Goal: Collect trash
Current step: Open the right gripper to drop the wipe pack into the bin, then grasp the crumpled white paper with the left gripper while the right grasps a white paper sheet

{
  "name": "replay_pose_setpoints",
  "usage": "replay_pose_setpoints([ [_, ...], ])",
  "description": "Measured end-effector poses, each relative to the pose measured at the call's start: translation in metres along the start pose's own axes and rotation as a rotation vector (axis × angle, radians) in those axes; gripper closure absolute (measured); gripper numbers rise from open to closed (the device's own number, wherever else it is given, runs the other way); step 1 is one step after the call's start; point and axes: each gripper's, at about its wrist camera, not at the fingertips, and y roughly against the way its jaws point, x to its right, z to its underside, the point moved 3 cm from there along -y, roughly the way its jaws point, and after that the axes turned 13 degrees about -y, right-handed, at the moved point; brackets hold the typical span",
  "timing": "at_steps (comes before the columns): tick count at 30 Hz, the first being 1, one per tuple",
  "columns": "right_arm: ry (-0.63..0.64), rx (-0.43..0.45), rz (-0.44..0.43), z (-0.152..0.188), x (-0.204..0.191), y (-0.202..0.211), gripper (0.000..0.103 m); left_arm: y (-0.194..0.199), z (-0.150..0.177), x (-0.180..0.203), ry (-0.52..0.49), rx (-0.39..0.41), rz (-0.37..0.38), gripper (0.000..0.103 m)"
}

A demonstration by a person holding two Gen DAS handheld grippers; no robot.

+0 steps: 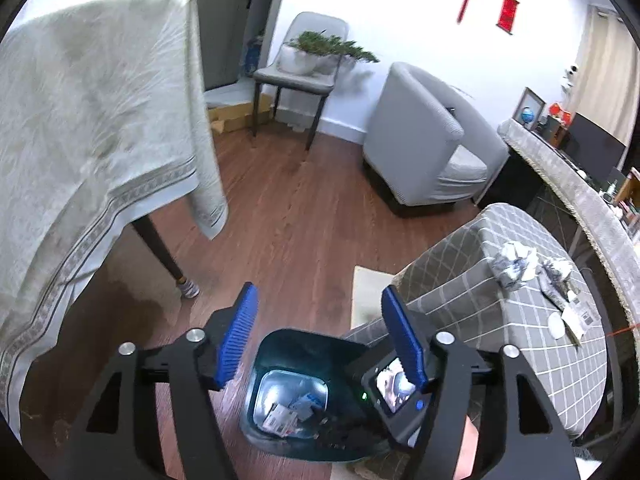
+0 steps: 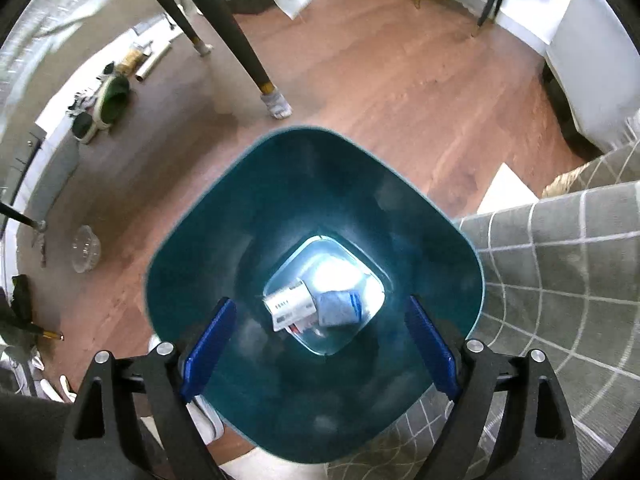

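A teal trash bin (image 2: 200, 240) stands on the wood floor against a low table draped in grey checked cloth (image 1: 460, 276). At the bin's bottom lie a white printed carton (image 2: 290, 304) and a blue crumpled wrapper (image 2: 338, 308). My right gripper (image 2: 320, 304) hangs over the bin's mouth and points down into it, open, with nothing between its blue pads. My left gripper (image 1: 319, 290) is higher, above the bin (image 1: 296, 344), open and empty too. On the checked cloth lie crumpled paper (image 1: 516, 264), more scraps (image 1: 560, 280) and a white disc (image 1: 556, 324).
A table under a pale cloth (image 1: 100, 120) stands at left, its dark leg (image 1: 160, 248) near the bin. A grey armchair (image 1: 420, 152) and a chair holding a plant (image 1: 300, 72) are beyond. A glass bowl (image 2: 86, 248) and shoes (image 2: 108, 100) lie on the floor.
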Motion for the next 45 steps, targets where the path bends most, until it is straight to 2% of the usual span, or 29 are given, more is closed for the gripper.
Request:
replay_pose_setpoints([
  [7, 0.040, 0.128, -0.104, 0.002, -0.011, 0.062, 0.016, 0.006, -0.022, 0.027, -0.039, 0.056, 0.039, 0.022],
  [10, 0.075, 0.190, -0.131, 0.007, -0.015, 0.091, 0.016, 0.006, -0.027, 0.039, -0.069, 0.068, 0.036, 0.021],
  [16, 0.103, 0.309, -0.153, 0.014, -0.006, 0.144, 0.016, 0.006, -0.039, 0.071, -0.149, 0.105, 0.034, 0.017],
  [19, 0.099, 0.343, -0.158, 0.017, 0.001, 0.164, 0.016, 0.005, -0.044, 0.084, -0.166, 0.122, 0.057, 0.016],
  [31, 0.109, 0.453, -0.116, 0.032, 0.045, 0.229, 0.016, -0.023, -0.055, 0.123, -0.193, 0.107, 0.085, 0.016],
  [45, 0.024, 0.551, -0.015, 0.042, 0.129, 0.272, 0.017, -0.057, -0.053, 0.174, -0.269, 0.077, 0.140, 0.016],
])
